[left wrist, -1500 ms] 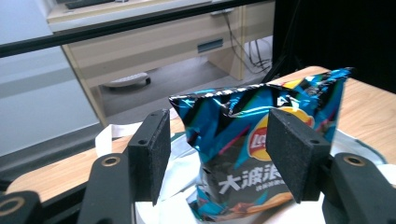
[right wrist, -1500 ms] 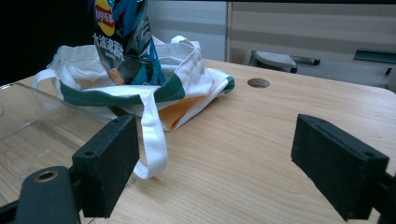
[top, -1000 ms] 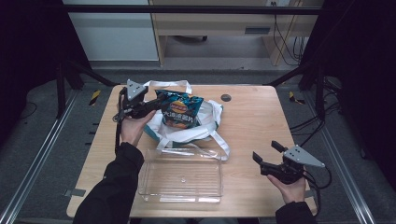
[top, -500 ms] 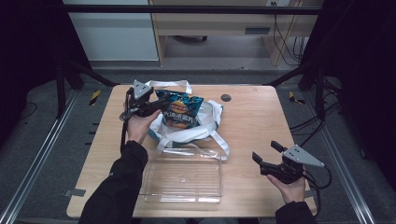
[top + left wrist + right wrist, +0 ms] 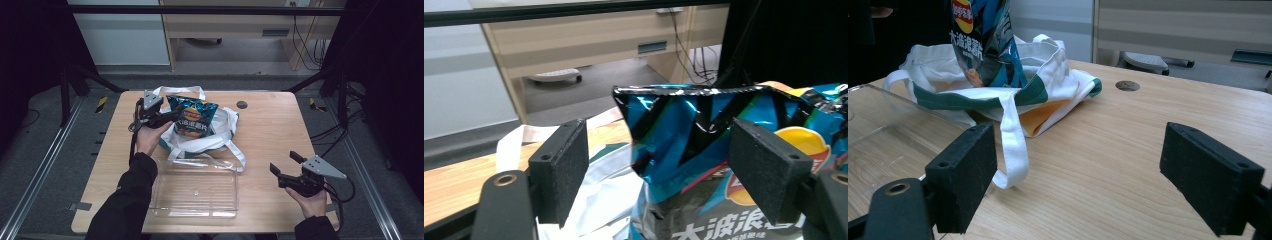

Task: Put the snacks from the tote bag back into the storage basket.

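A blue chip bag [image 5: 192, 117] stands upright in the mouth of a white tote bag [image 5: 220, 137] with green trim, at the back middle of the table. My left gripper [image 5: 170, 116] is at the bag's left side. In the left gripper view its jaws have just been opening and stand wide, with the crimped top of the chip bag [image 5: 704, 135] between them and the left pad [image 5: 561, 172] clear of it. My right gripper [image 5: 285, 162] rests open near the front right edge with nothing between its pads [image 5: 965, 175]. It faces the tote bag [image 5: 1048, 65] and the chip bag [image 5: 983, 40].
A clear plastic container [image 5: 160, 200] lies empty at the front middle, just in front of the tote's straps [image 5: 235, 155]. A round hole [image 5: 242, 104] is in the tabletop behind the tote. Bare wood lies between the tote and my right gripper.
My left gripper has sunk a little beside the chip bag and its jaws have spread wider. The right gripper has kept still.
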`<act>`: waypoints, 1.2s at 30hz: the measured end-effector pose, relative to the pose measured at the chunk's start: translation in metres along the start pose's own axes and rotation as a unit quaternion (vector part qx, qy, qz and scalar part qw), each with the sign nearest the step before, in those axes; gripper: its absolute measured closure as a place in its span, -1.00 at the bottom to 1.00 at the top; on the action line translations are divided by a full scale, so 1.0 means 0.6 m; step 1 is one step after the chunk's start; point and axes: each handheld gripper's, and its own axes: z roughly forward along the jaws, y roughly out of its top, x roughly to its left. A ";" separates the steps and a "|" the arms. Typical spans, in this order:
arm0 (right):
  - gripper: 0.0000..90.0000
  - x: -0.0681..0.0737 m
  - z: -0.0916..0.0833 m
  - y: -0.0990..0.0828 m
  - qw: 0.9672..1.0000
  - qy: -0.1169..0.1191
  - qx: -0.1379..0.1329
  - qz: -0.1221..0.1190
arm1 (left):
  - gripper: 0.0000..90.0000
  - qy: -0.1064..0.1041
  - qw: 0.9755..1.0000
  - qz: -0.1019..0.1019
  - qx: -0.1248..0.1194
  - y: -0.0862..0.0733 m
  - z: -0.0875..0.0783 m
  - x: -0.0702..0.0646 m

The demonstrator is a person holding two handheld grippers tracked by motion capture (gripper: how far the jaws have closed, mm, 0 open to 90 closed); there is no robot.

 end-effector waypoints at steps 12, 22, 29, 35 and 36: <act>-0.66 0.000 0.001 0.000 1.000 0.002 0.002 0.000 | -0.46 -0.013 1.000 0.002 0.004 -0.009 0.023 -0.009; -0.66 0.000 0.001 0.000 1.000 0.003 0.002 0.000 | 0.31 0.001 0.999 -0.008 0.035 -0.016 0.031 -0.012; -0.65 0.001 0.001 0.000 1.000 0.003 0.001 0.000 | 0.74 0.002 0.999 -0.016 0.046 -0.020 0.023 -0.008; -0.65 0.001 0.001 0.000 1.000 0.002 0.001 -0.001 | 0.73 0.003 0.999 -0.016 0.048 -0.022 0.017 -0.003; -0.65 0.001 0.000 0.000 1.000 0.003 0.001 -0.001 | 0.64 0.006 0.999 -0.016 0.042 -0.020 0.015 -0.001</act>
